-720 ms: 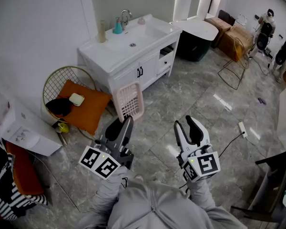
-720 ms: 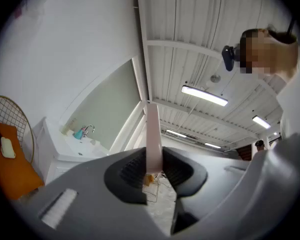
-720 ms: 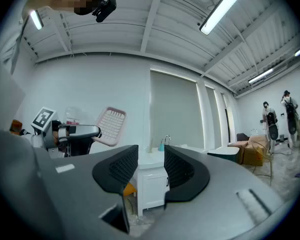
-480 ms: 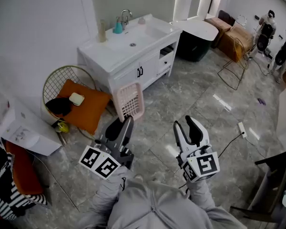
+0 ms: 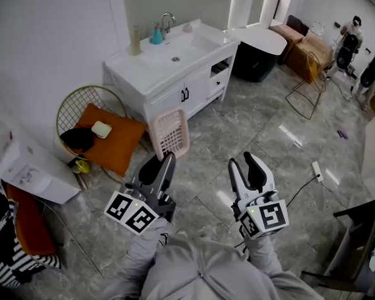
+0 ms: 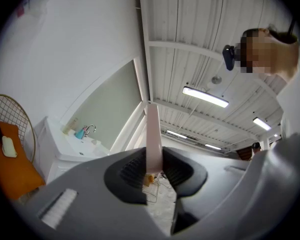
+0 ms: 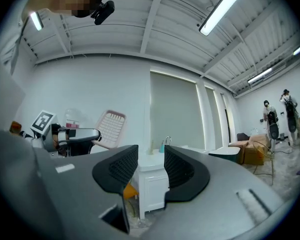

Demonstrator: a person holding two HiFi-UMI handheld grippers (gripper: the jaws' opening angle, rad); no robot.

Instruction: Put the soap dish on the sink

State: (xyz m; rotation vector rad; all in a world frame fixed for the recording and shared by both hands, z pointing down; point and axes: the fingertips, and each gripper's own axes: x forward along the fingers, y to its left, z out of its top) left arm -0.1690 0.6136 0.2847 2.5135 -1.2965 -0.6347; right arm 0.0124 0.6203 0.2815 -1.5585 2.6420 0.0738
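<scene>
L gripper (image 5: 164, 162) is clamping the pink slatted soap dish (image 5: 169, 133) by its lower edge. The dish is standing upright above the tips. In the L gripper view, the pads are squeezing tight on the soap dish (image 6: 153, 134), seen edge-on as a thin strip. L gripper (image 6: 153, 170) is tilting slightly up.

The dish is hanging in the air over the grey marble floor (image 5: 237, 124), in front of the white vanity cabinet (image 5: 187, 95). It is well apart from the sink (image 5: 175, 56).

R gripper (image 5: 242, 162) is sitting beside the left one. Its jaws are spread w/ nothing btwn them. In its own view, R gripper (image 7: 151, 166) is framing only the distant vanity through the gap. That view is also catching the soap dish (image 7: 110, 127) off to the left.

The sink top is carrying a faucet (image 5: 166, 22), a teal bottle (image 5: 155, 36) and a tan bottle (image 5: 135, 40) along the back edge.

Left of the vanity, a round wire chair (image 5: 81, 105) is holding an orange cushion (image 5: 115, 147). A pale block (image 5: 101, 129) and a black item (image 5: 77, 140) are lying on the cushion.

A pale power strip (image 5: 317, 168) w/ cable is lying on the floor to the right. Two people (image 5: 350, 39) are standing at far right near cardboard boxes (image 5: 306, 54).
</scene>
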